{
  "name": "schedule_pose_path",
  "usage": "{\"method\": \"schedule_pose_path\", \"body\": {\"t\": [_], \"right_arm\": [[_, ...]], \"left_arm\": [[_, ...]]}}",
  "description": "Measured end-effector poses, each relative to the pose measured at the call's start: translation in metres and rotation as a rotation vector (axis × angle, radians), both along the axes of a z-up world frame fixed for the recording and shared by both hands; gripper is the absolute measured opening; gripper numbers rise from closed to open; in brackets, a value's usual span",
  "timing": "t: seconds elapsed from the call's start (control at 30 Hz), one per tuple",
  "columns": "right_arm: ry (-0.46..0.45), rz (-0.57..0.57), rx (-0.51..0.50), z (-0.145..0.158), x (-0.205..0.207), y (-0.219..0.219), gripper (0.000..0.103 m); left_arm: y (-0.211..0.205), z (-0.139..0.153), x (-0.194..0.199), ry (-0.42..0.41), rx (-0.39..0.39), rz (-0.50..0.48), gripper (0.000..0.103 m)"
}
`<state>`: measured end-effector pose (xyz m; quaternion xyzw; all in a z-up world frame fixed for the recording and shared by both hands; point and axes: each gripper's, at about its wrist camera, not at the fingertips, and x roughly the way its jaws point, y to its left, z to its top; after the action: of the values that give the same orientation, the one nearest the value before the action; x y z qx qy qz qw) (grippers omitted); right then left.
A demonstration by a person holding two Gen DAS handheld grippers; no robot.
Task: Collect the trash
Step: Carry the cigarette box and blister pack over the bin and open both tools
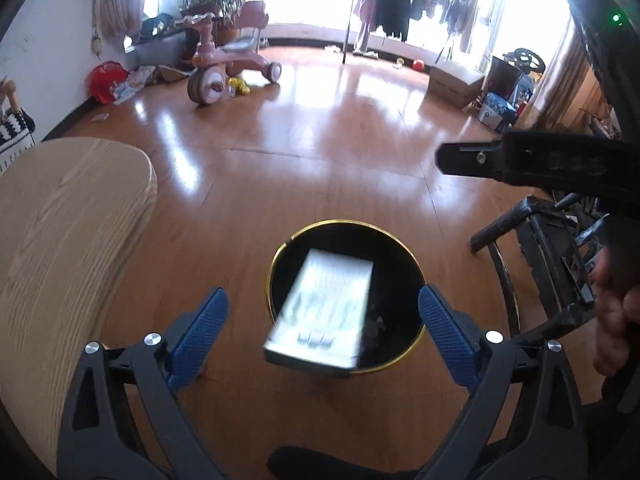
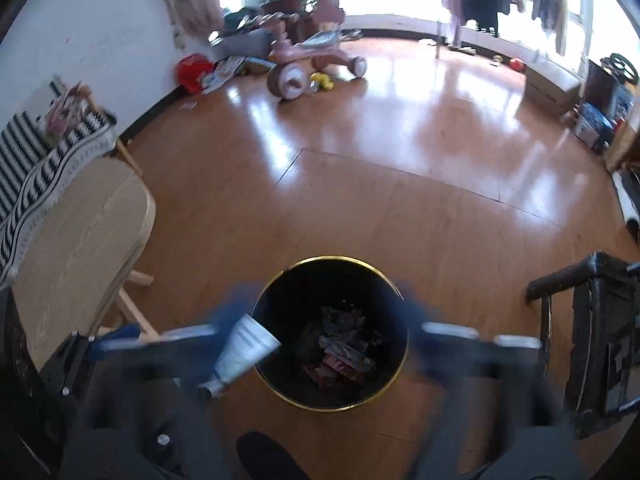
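Inside bin (image 2: pixel 394 344), wrappers (image 2: pixel 340 354); box (image 1: pixel 324 312) above.

Bin (image 2: pixel 332 280) showing black, thin gold rim. Box (image 1: pixel 324 312) looking pale with blurred dark print. Left tool (image 1: pixel 324 332) wearing blue textured pads on black frame. Desk (image 1: pixel 60 240) showing light wood grain. Floor (image 2: pixel 360 200) gleaming orange-brown. Tricycle (image 1: pixel 228 64) showing pink. Cloth (image 2: pixel 36 160) showing black-and-white stripes.

1. I see a pink tricycle (image 1: pixel 230 66) near the window.
2. A round wooden table (image 1: pixel 64 232) sits left.
3. Clothes (image 1: pixel 400 0) hang beyond the glossy floor (image 1: pixel 320 140).
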<state>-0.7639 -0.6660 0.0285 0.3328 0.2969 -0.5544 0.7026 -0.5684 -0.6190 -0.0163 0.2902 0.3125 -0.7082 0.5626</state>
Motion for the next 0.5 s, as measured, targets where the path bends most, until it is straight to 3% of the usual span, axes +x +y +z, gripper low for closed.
{"method": "schedule_pose_path", "body": {"t": [0.33,0.5], "right_arm": [[-0.021,0.005,-0.029,0.007,0.01,0.003,0.088],[-0.044,0.072,-0.062,0.02,0.047,0.012,0.088]], "left_arm": [[0.003,0.009,0.022,0.009,0.004,0.06,0.093],[0.023,0.029,0.06,-0.006,-0.023,0.143,0.093]]}}
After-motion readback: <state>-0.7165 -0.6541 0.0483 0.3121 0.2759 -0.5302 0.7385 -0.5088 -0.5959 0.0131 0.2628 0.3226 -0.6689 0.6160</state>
